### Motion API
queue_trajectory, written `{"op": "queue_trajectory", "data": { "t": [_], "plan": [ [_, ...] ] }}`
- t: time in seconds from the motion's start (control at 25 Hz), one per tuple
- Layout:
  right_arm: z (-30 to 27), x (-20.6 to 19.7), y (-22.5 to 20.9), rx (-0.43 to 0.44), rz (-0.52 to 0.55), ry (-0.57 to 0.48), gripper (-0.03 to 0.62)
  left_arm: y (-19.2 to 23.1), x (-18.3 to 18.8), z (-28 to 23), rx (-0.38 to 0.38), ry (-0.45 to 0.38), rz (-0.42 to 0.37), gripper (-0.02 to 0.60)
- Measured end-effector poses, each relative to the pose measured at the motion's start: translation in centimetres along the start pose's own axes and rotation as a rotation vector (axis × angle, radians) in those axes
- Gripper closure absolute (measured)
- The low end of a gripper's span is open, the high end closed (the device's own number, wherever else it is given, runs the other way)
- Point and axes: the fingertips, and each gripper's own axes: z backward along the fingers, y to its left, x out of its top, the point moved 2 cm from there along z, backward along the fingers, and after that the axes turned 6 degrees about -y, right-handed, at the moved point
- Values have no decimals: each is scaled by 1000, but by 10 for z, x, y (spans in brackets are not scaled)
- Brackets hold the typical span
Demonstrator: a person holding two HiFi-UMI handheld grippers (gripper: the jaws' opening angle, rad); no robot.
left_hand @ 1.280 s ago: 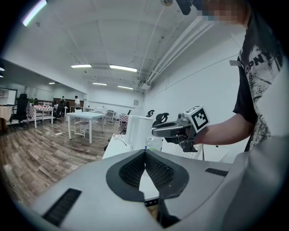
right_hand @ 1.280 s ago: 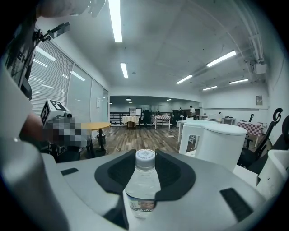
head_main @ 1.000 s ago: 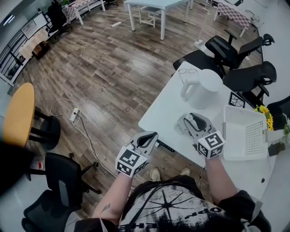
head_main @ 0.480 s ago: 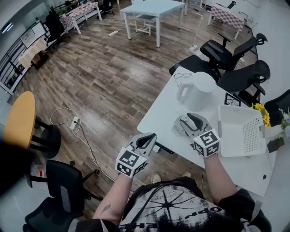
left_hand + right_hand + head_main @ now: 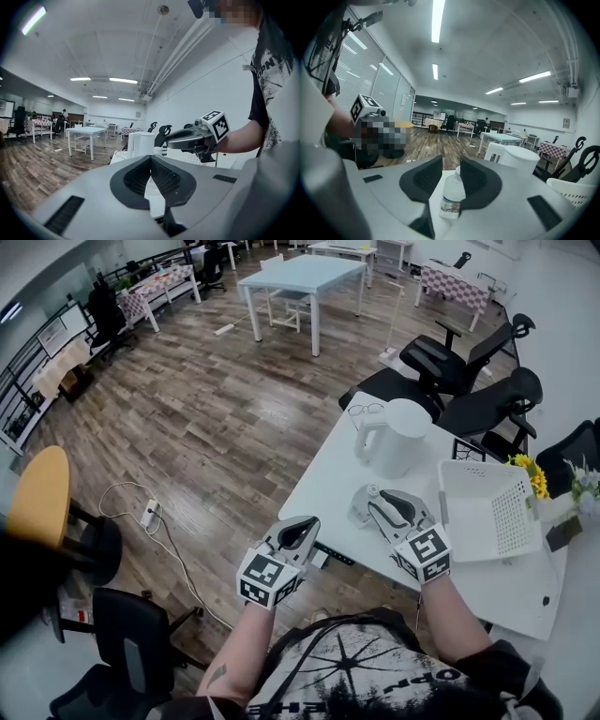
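**A:** What has shifted?

**B:** In the right gripper view, the bottle point(image 5: 452, 197) now shows smaller and further out along the jaws. A moment ago it loomed close to the camera, with its cap above the tips.

**A:** Does the right gripper point(image 5: 451, 163) have hold of it?

**B:** No. Its jaws stand parted, with the bottle upright between them on the white table point(image 5: 323, 474). One pad is clear of the bottle and the other is just beside the cap.

**A:** And the left gripper point(image 5: 150, 160)?

**B:** It is clenched on nothing, pads pressed together, held left of the table over the wood floor point(image 5: 216, 418).

**A:** What is around the bottle?

**B:** It stands by the table's near edge. The white kettle point(image 5: 398, 437) is farther back, and the white basket point(image 5: 487, 517) is to the right.
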Motion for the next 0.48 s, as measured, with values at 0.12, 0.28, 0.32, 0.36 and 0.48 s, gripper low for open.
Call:
{"op": "queue_trajectory", "data": {
  "t": [0.12,0.28,0.32,0.36,0.48],
  "plan": [
    [6,4,10,32,-33,-5,530,-1,1,1,-2,-5,-7,572],
    [9,0,25,102,-80,7,563,-1,1,3,3,-14,2,572],
    [9,-1,29,117,-84,11,566,-1,1,4,7,-16,7,572],
    [9,-2,32,130,-85,14,568,0,1,5,12,-17,10,571],
    [6,-6,41,162,-89,23,571,1,-3,10,23,-15,15,572]
  ]
}}
